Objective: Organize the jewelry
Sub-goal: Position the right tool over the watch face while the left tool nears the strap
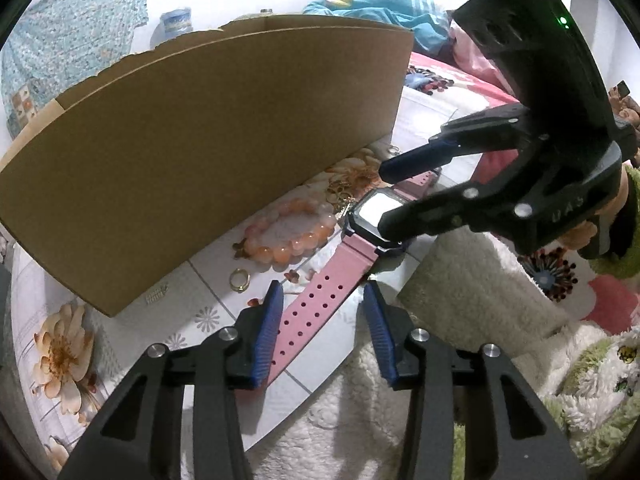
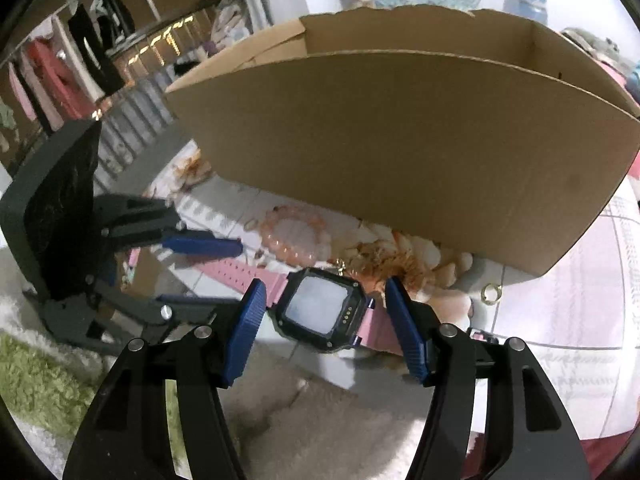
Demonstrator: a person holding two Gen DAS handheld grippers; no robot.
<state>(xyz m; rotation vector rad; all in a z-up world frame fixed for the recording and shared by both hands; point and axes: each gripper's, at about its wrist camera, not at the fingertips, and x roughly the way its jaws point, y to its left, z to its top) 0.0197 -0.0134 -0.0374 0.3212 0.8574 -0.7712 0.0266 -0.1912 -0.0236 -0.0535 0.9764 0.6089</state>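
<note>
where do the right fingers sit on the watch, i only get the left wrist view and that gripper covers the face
Observer: The right gripper straddles the watch case. A gap shows beside each of its fingers, so there is no grip yet.
Operator: ok and is the box open on top
Observer: Yes, the cardboard box is open. The inner walls that show look bare; its floor is hidden from here.

Black tools (image 2: 324,312), blue ribbed pads (image 1: 269,332), fuzzy green sleeve (image 1: 630,216).
</note>
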